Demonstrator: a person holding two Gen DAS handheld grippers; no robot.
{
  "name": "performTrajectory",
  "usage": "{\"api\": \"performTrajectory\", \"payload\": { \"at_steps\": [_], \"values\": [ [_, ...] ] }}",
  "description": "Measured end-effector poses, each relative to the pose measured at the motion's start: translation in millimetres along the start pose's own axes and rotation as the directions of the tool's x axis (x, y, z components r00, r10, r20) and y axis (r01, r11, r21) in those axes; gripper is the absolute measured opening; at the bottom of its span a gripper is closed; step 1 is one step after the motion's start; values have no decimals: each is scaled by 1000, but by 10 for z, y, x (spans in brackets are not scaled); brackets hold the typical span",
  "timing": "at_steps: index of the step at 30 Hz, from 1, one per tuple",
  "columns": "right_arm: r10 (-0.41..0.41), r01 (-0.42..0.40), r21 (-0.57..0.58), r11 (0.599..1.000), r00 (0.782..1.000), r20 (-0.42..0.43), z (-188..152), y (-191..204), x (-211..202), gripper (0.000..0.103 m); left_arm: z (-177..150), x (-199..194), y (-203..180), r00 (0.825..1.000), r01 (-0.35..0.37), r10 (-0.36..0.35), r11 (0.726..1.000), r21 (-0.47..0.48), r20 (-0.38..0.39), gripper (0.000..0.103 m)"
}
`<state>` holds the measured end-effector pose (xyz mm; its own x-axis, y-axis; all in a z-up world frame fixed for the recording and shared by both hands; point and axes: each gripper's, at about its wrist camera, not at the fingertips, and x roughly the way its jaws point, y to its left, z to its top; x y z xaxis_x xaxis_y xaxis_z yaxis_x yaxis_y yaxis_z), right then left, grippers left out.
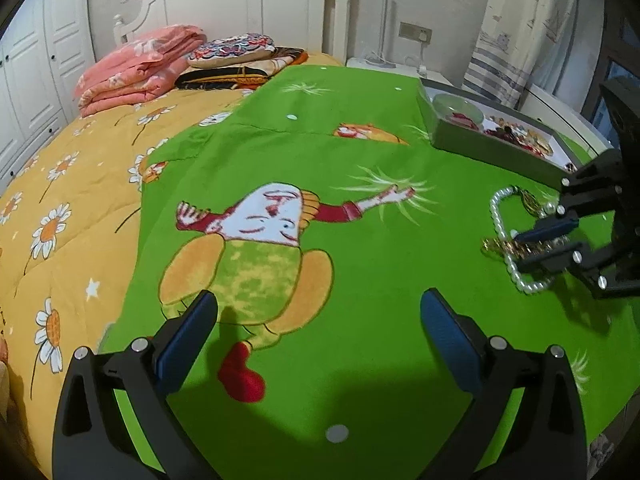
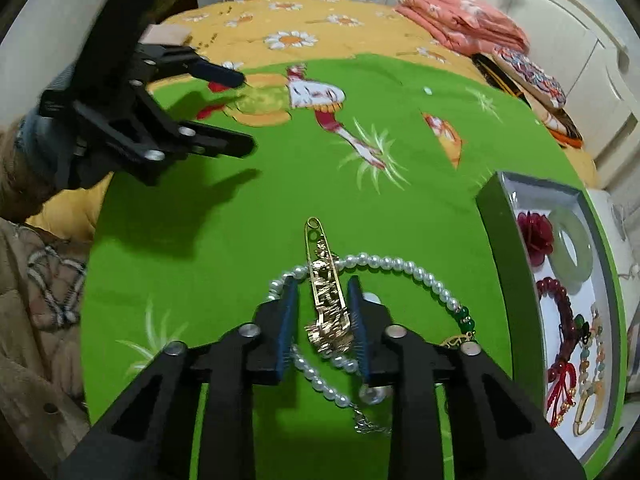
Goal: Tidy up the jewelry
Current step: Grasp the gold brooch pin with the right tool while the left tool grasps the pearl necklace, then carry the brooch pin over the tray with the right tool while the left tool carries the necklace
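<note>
A long gold brooch pin lies across a white pearl necklace on the green cartoon cloth. My right gripper points down at it, its blue pads closed against the ornate wide end of the pin. In the left wrist view the same gripper sits at the right, over the pearl necklace. My left gripper hangs open above bare cloth, nothing between its fingers; it also shows in the right wrist view as the left gripper. A grey jewelry box holds a jade bangle, a red flower and red beads.
The cloth covers a bed with a yellow daisy quilt. Folded pink bedding and patterned cushions lie near the white headboard. A person's brown sleeve is at the left. The jewelry box sits by the cloth's right edge.
</note>
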<state>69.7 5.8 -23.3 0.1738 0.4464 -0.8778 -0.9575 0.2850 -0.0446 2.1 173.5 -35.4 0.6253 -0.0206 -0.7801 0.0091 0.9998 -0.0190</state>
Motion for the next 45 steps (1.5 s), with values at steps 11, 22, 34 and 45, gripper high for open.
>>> {"api": "performTrajectory", "payload": {
  "at_steps": [11, 22, 34, 45],
  "values": [
    [-293, 124, 412, 903, 879, 377, -549, -110, -1061, 17, 157, 8, -562, 977, 213, -211, 975, 63, -42, 98],
    [-513, 114, 732, 672, 784, 349, -1657, 183, -1378, 17, 408, 211, -1247, 951, 306, -293, 937, 165, -103, 65],
    [-504, 49, 769, 638, 781, 368, -1867, 169, -1290, 17, 469, 405, -1664, 947, 319, -284, 872, 372, -147, 33],
    [-487, 16, 779, 627, 789, 375, -1917, 153, -1284, 17, 332, 365, -2009, 995, 54, -95, 785, 618, 35, 44]
  ]
}}
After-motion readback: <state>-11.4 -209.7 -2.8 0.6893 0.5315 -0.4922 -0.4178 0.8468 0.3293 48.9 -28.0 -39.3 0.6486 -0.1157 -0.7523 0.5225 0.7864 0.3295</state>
